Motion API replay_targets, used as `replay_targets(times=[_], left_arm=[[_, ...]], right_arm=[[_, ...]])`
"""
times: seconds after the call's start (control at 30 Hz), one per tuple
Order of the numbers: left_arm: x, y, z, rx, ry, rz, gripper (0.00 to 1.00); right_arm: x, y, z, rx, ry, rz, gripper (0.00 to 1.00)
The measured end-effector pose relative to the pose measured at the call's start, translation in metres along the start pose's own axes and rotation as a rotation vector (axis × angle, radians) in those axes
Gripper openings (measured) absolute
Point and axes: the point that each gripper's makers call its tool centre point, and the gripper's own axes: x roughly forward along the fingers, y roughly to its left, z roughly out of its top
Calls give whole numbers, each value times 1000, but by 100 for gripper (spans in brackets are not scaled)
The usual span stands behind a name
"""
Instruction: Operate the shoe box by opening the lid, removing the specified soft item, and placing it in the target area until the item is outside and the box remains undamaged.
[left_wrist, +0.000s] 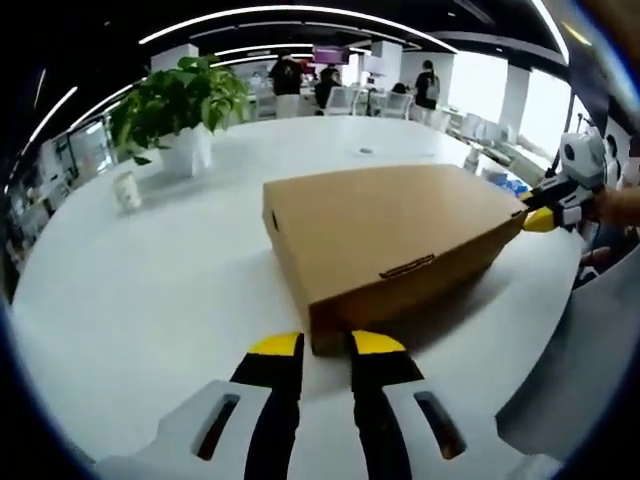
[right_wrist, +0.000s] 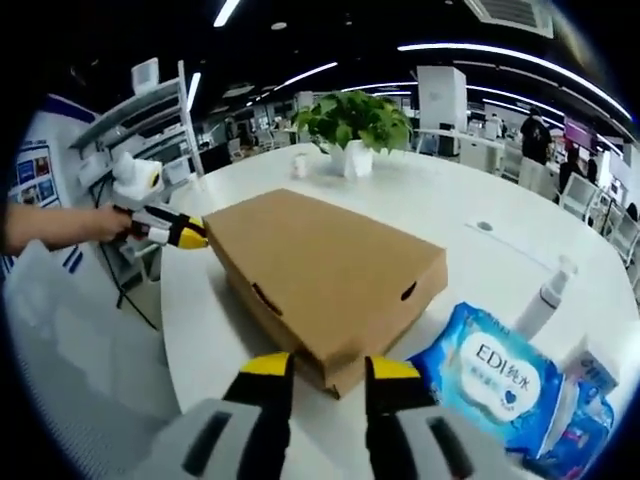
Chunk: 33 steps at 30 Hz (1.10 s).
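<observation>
Right, your right gripper (right_wrist: 327, 368) view picks up a blue wet-wipes pack (right_wrist: 487, 377) and pump bottle (right_wrist: 545, 294) beside the cardboard shoe box (right_wrist: 325, 265). Lid's down, box on the white table (left_wrist: 150, 290). Your left gripper (left_wrist: 326, 345) is narrowly parted at one corner, right gripper likewise opposite.

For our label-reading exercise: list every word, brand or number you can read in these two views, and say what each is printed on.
"EDI" followed by two Chinese characters, apparently "纯水": on the white oval label of the blue soft wet-wipe pack.
Smaller print on that pack: too small to read.
Blue-and-white wall poster: blurred, unreadable.
Closed brown cardboard shoe box: no print visible.
</observation>
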Motion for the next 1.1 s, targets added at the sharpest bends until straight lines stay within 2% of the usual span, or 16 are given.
replay_targets(times=[0.17,0.27,0.63,0.9,1.1], left_arm=[[-4,-4,7,52,-17,-13,18],[-3,-7,11,86,-32,-27,20],[5,0,6,57,-33,-19,20],[14,3,-1,62,-8,-17,20],[15,5,3,52,-12,-22,20]], right_arm=[[1,1,8,-34,-22,4,28],[4,3,8,-47,-12,0,28],[7,2,3,-53,6,-17,28],[11,2,-3,-52,20,-31,27],[13,1,-6,-21,21,-38,26]])
